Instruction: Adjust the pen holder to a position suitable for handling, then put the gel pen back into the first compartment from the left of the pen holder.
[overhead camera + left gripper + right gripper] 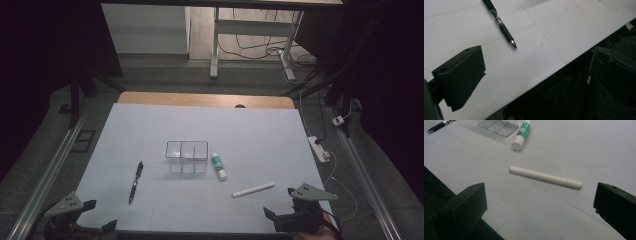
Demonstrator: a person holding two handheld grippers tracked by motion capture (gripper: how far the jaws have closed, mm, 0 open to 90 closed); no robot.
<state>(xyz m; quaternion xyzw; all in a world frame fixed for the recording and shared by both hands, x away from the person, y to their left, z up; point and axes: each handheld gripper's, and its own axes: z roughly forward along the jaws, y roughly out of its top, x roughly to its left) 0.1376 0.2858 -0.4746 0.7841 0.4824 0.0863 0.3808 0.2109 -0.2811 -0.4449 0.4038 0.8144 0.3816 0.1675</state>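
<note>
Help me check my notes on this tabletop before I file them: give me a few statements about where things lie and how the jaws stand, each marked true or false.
1. The white stick lies on the table between the spread jaws of the right gripper, untouched. True.
2. The glue stick stands upright inside the clear organizer. False: it lies on its side on the table, just right of the organizer.
3. The black pen lies left of the organizer. True.
4. The left gripper is shut on the pen. False: it sits at the table's near edge, jaws open, apart from the pen.
5. The organizer holds the white stick. False: its compartments look empty.
</note>
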